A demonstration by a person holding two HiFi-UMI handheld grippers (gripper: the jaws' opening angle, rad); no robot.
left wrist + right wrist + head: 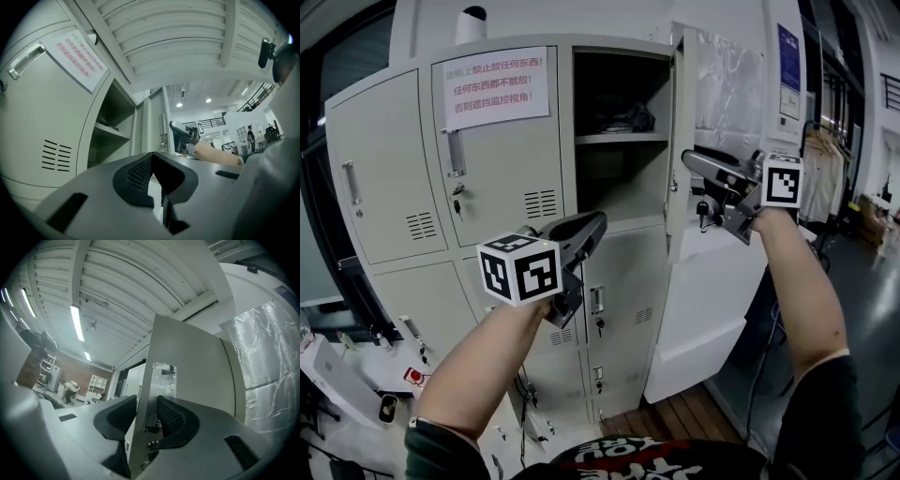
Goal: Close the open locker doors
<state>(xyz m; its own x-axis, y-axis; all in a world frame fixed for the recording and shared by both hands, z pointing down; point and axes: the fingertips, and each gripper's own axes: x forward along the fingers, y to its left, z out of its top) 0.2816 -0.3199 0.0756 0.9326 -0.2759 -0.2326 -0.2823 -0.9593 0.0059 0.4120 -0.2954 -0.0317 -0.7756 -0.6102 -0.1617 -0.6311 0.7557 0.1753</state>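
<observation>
Head view: top-rt locker door (pixel 717 112) open

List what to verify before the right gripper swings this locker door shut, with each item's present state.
1. Right gripper on the open locker door: its jaws are clamped over the door's free edge. Ok.
2. Left gripper: jaws together, holding nothing. Ok.
3. Open compartment: the dark items on its upper shelf sit inside the frame. Ok.
4. Left gripper clear of the door's swing: it hangs just below the compartment opening. Cannot tell.
5. Door with the paper notice: closed. Ok.
</observation>
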